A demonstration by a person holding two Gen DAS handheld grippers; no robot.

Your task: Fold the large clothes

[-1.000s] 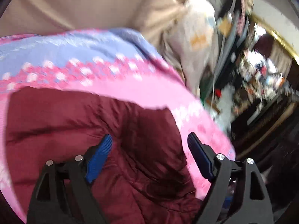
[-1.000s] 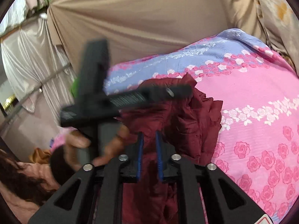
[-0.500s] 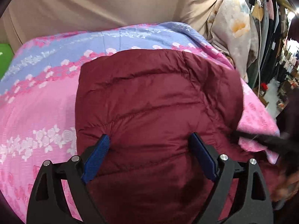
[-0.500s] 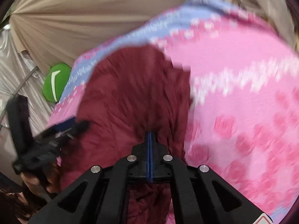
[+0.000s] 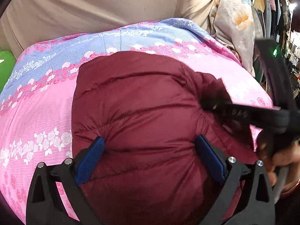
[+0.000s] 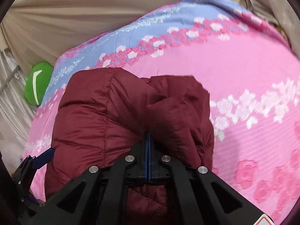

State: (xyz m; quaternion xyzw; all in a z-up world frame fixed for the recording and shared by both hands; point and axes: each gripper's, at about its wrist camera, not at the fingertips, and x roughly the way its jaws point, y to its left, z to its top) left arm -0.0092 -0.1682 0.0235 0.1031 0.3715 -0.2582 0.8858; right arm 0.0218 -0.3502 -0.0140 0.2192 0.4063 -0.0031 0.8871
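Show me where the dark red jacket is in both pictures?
Left wrist: the jacket fills the middle and bottom, between the open fingers of the left gripper.
Right wrist: the jacket sits lower left of center, pinched by the right gripper.
Shared landmark: the pink-and-blue rose blanket under it.

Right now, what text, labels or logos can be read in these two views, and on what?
No words are legible.
Green cushion: white curved mark, no letters.
Hanging tag: too small.
White print on the right gripper: motion-blurred.
Corner sticker: cut off.
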